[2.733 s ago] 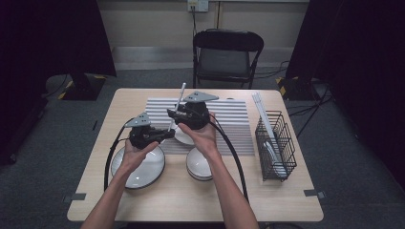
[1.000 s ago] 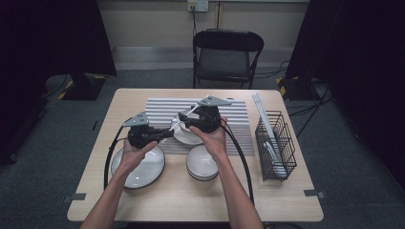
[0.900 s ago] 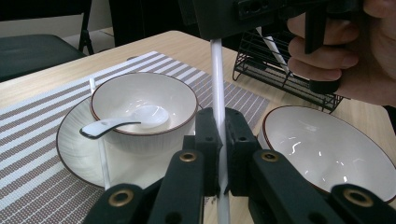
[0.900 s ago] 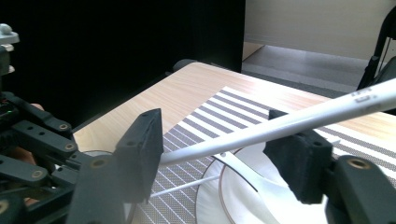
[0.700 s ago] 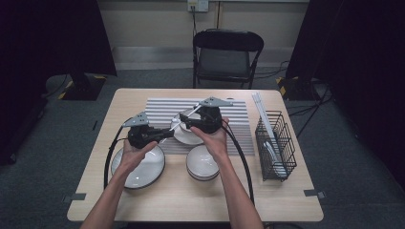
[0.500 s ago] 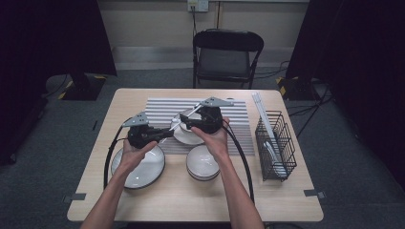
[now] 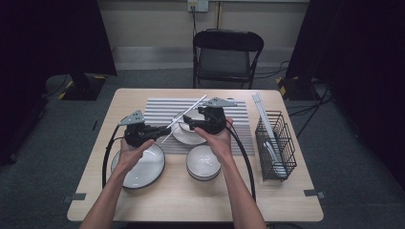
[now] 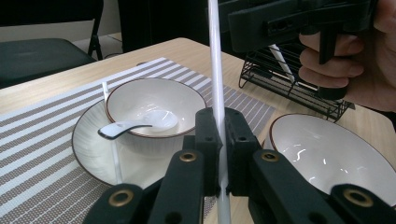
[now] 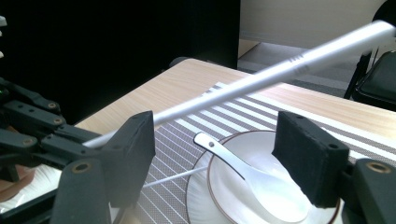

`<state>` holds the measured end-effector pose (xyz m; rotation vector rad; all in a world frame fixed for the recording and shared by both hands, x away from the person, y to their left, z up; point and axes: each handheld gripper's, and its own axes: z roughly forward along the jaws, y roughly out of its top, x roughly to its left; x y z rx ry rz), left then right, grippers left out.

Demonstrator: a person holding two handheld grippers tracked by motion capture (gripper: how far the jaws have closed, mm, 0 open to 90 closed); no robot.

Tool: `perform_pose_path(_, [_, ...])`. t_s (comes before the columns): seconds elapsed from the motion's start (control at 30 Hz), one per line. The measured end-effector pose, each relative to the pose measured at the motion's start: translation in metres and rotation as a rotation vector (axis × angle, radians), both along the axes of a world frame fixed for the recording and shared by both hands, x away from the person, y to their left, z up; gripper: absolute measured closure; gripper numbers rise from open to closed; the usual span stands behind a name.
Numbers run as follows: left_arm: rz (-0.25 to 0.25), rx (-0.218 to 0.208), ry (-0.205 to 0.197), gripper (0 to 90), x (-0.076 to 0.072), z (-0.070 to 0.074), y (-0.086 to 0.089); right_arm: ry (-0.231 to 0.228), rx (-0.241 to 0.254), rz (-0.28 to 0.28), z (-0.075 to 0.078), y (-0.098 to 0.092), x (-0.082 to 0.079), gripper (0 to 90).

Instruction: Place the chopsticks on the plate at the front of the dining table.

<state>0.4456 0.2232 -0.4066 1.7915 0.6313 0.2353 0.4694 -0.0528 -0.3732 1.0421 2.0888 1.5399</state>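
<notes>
Fingers of the left gripper [image 8: 223,154] pressed shut on a white chopstick [image 7: 184,118], which runs up and away over the striped mat [image 7: 157,106]; fingers of the right gripper [image 9: 224,163] spread wide, having just been opening, with the same chopstick passing between them and lying against the left-hand finger only, not pinched. Nearest the person: a large white plate [image 7: 143,167] by the left forearm and a white bowl [image 7: 204,162] under the right wrist, both on bare table [image 7: 191,200] with open room along the near edge. Further in, between the two grippers: a saucer [image 8: 88,144] on the mat carrying a brown-rimmed bowl [image 8: 154,105] with a white spoon [image 8: 135,123] in it; a second chopstick [image 8: 111,135] lies across the saucer's rim. Right side: a black wire basket [image 7: 277,143] holding more white utensils, close to the table's right edge. Beyond the far edge: a folding chair [image 7: 227,57].
</notes>
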Motion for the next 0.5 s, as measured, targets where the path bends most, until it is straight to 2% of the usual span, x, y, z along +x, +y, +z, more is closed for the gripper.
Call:
perform_pose_path(0.17, [0.008,0.007,0.0,86.1,0.001,-0.001,0.002,-0.001,-0.022,-0.016,-0.002,-0.007,-0.001,29.3])
perform_pose_path(0.33, [0.021,-0.009,0.004,86.1,0.002,-0.001,0.005,-0.001,-0.036,-0.029,-0.005,-0.015,-0.002,29.3])
perform_pose_path(0.5, [0.029,0.009,0.005,86.1,0.004,-0.002,0.009,0.009,-0.061,-0.045,-0.01,-0.023,-0.003,29.2])
